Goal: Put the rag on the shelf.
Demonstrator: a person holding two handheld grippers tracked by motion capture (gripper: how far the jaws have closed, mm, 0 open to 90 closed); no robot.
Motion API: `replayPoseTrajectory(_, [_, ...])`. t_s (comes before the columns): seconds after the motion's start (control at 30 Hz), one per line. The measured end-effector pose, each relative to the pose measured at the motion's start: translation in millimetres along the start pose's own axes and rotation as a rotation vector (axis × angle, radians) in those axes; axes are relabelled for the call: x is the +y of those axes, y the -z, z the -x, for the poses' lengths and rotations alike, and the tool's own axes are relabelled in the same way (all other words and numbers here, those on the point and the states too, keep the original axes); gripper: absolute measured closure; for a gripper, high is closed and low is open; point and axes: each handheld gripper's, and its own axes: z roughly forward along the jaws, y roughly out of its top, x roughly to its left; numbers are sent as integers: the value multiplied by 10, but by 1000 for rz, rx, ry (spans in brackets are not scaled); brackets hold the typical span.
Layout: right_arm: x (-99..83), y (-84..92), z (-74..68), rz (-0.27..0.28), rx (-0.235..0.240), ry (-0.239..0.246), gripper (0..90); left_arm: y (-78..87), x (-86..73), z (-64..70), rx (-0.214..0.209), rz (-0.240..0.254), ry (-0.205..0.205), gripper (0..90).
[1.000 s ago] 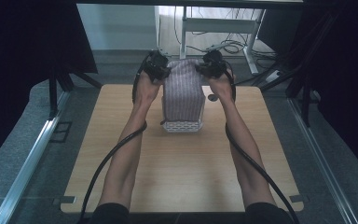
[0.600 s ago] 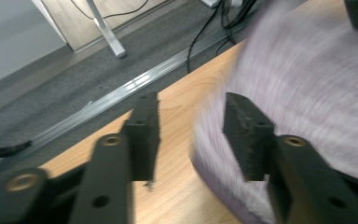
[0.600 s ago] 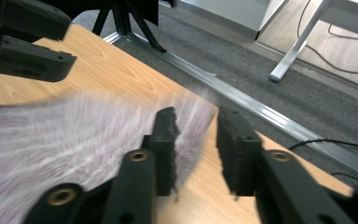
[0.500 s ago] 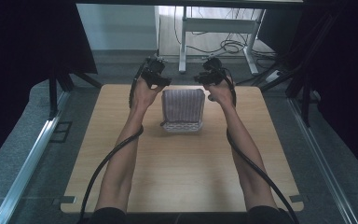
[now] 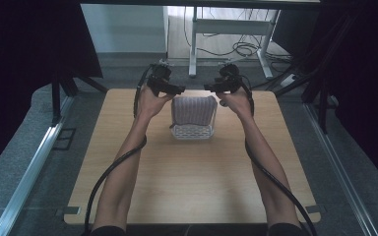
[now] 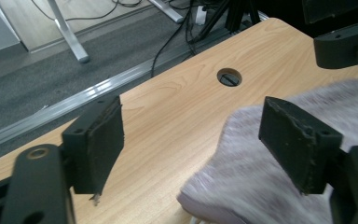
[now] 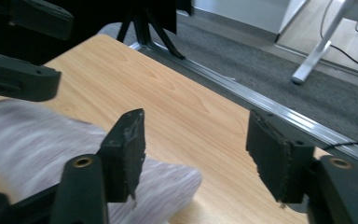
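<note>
Both grippers hang wide open with nothing between their jaws — left gripper (image 5: 177, 90) and right gripper (image 5: 211, 88) flank the top of a striped grey-lilac knitted cloth (image 5: 193, 109). That cloth sits stuffed in a small white mesh plastic basket (image 5: 192, 132) on the light wooden table (image 5: 192, 182) — toward its far edge.
</note>
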Motion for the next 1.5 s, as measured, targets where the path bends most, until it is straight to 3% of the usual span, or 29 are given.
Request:
replayPoseTrajectory(0.17, [-26, 85, -70, 21, 41, 9, 308, 67, -17, 37, -36, 4, -6, 173])
replayPoseTrajectory(0.3, [-58, 118, -127, 6, 72, 16, 251, 126, -43, 86, -67, 4, -13, 154])
replayPoseTrajectory(0.6, [-174, 216, -266, -4, 112, 50, 171, 238, -154, 160, -93, 5, -36, 127])
replayPoseTrajectory(0.8, [-271, 310, -375, -4, 124, 75, 135, 349, -258, 259, -86, 4, -90, 118])
replayPoseTrajectory(1.23, [-640, 475, -552, -34, 138, 124, 100, 525, -724, 434, -102, 25, -113, 116])
replayPoseTrajectory(1.5, [-984, 481, -639, -53, 156, 128, 100, 620, -1047, 497, -104, 27, -123, 117])
